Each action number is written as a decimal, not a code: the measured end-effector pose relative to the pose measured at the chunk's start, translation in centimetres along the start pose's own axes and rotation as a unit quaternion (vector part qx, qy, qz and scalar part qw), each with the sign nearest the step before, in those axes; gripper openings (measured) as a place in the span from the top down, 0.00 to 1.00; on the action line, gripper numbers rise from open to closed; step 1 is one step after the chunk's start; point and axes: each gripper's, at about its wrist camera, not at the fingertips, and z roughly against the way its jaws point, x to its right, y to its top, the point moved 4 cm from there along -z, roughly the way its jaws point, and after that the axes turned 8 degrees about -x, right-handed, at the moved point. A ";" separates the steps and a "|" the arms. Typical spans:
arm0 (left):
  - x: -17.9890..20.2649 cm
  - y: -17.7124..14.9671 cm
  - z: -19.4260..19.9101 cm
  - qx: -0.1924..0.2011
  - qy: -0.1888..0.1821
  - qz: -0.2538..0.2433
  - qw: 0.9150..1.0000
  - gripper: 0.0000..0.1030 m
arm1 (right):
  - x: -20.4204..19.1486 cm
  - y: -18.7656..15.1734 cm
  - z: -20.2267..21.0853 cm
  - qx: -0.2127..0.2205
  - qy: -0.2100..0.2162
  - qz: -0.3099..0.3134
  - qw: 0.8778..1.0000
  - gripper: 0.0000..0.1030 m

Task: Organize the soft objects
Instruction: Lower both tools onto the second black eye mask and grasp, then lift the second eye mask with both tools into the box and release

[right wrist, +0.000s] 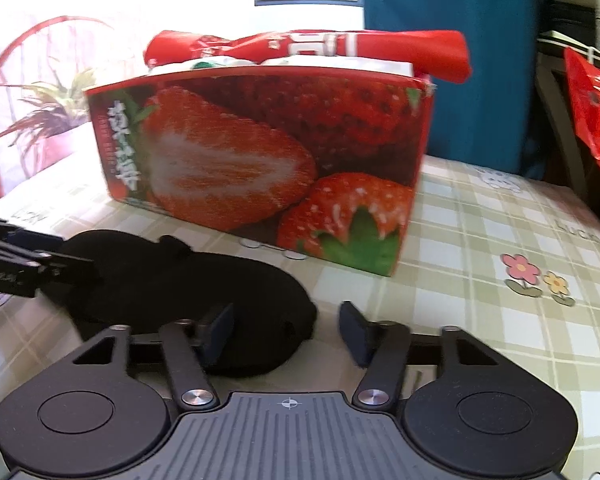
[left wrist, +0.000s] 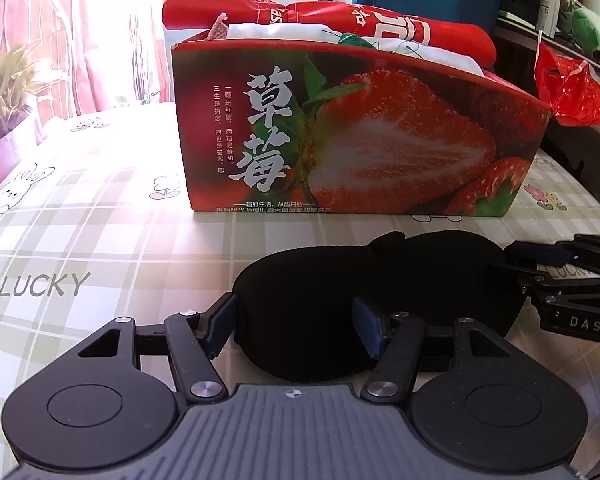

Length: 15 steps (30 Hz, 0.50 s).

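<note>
A soft black fabric eye mask (left wrist: 380, 296) lies flat on the table, which is covered by a green-and-white checked cloth (left wrist: 100, 248) printed with rabbits, flowers and the word LUCKY. The mask sits just in front of the long side of a red cardboard box printed with strawberries (left wrist: 360, 136), apart from it by a narrow strip of cloth.

The left gripper (left wrist: 296, 328) reaches over the near end of the mask. Its two blue-padded fingers stand partly apart, one at the mask's outer edge and the other lying over the black fabric, so that part of the mask is between them; whether the pads press on it cannot be told from these views.

The right gripper (right wrist: 288, 332) is at the mask's other end. Its jaws are moderately apart: the left pad (right wrist: 220, 328) rests against or over the mask's rounded end, while the other finger stands over bare cloth. A firm grip is not evident.

In the box lie a rolled red fabric with white lettering (left wrist: 340, 20) and a white cloth (left wrist: 420, 52), both rising above the rim. Toward the far left edge of the table stands a potted plant (left wrist: 4, 92).
</note>
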 end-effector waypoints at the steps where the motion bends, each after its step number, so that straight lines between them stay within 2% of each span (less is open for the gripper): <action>1: 0.0 0.0 -0.1 0.001 0.000 0.000 1.000 0.37 | -0.2 0.0 0.0 0.001 0.003 0.005 1.000 0.62; 7: 0.1 0.1 -0.2 0.005 0.001 -0.003 1.000 0.36 | -0.5 0.0 0.3 0.007 0.003 0.011 1.000 0.70; 12: 0.1 0.0 -0.1 0.007 0.000 -0.001 1.000 0.35 | -0.2 -0.2 0.5 0.017 -0.007 0.002 1.000 0.86; 15: -0.1 0.0 -0.1 0.008 -0.003 0.003 1.000 0.35 | 0.2 -0.1 0.6 0.021 -0.003 -0.008 1.000 0.88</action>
